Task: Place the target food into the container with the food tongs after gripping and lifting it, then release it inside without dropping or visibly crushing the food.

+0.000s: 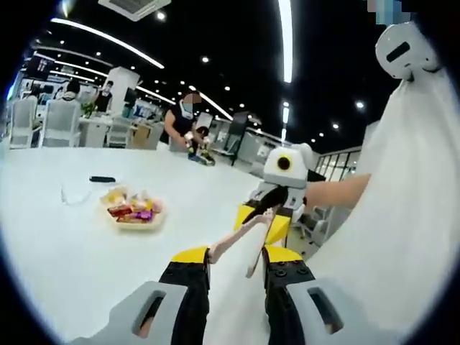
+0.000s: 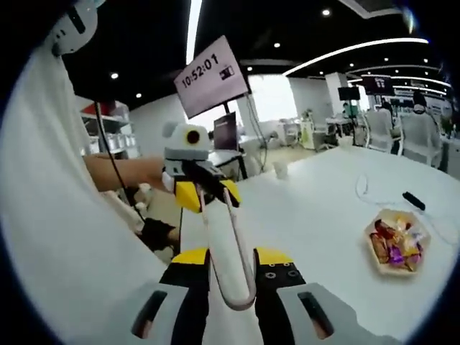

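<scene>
Views face each other along the tongs (image 1: 248,237), above the table (image 1: 65,244); both include the snack dish (image 2: 397,243).

A: Where could a gripper pass?
B: In the left gripper view the white desk (image 1: 65,244) lies bare between the jaws and the tray of sweets (image 1: 134,209).
A: Anything around the tray?
B: A dark flat object (image 1: 102,179) and a thin cable (image 1: 72,195) lie just behind it, apart from it.
A: And on the other side?
B: The food tongs (image 1: 248,237) span the gap between both grippers, and the person's white-clad body (image 1: 402,237) closes that side.
A: Farther off?
B: In the right gripper view a small cup (image 2: 281,169) stands near the far edge, well apart from the tray.
</scene>
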A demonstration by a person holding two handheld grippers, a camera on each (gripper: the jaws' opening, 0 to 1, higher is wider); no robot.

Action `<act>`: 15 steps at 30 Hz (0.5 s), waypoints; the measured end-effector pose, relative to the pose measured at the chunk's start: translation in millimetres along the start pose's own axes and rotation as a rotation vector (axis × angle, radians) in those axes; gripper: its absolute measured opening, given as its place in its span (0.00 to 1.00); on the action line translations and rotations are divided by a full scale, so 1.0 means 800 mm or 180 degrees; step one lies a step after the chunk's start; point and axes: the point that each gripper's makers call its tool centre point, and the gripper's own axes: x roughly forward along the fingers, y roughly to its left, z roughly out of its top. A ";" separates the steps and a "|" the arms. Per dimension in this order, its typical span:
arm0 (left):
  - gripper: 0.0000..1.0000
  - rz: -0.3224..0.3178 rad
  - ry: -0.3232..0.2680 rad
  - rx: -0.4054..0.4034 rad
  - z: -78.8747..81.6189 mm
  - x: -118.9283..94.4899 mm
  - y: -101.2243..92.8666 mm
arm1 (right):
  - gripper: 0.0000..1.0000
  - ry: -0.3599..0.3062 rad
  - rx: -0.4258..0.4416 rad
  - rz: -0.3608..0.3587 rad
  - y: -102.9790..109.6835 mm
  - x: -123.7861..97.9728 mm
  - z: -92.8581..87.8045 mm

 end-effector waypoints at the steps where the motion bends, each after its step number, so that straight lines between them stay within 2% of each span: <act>1: 0.26 -0.0002 0.0009 0.0006 -0.001 0.001 0.000 | 0.22 0.0011 -0.0006 0.0002 0.000 0.000 -0.001; 2: 0.27 -0.0003 0.0035 0.0013 -0.004 0.002 0.002 | 0.22 0.0034 -0.0025 -0.0003 -0.002 0.000 -0.002; 3: 0.27 0.0011 0.0085 0.0016 -0.009 0.005 0.006 | 0.21 0.0170 -0.0161 -0.0055 -0.008 0.000 -0.009; 6: 0.30 0.0083 0.0238 0.0011 -0.025 0.011 0.019 | 0.21 0.0342 -0.0224 -0.0109 -0.012 0.005 -0.021; 9: 0.33 0.0153 0.0270 0.0012 -0.030 0.012 0.032 | 0.19 0.0349 -0.0200 -0.0133 -0.016 0.007 -0.028; 11: 0.35 0.0304 0.0242 0.0017 -0.030 0.011 0.046 | 0.18 0.0310 -0.0171 -0.0181 -0.020 0.007 -0.029; 12: 0.35 0.0309 0.0227 -0.0013 -0.029 0.011 0.049 | 0.17 0.0248 -0.0092 -0.0215 -0.023 0.007 -0.028; 14: 0.25 0.0316 0.0220 -0.0010 -0.030 0.012 0.052 | 0.17 0.0208 0.0071 -0.0351 -0.035 0.003 -0.029; 15: 0.23 0.0310 0.0210 -0.0006 -0.030 0.012 0.053 | 0.17 0.0193 0.0094 -0.0326 -0.036 0.003 -0.028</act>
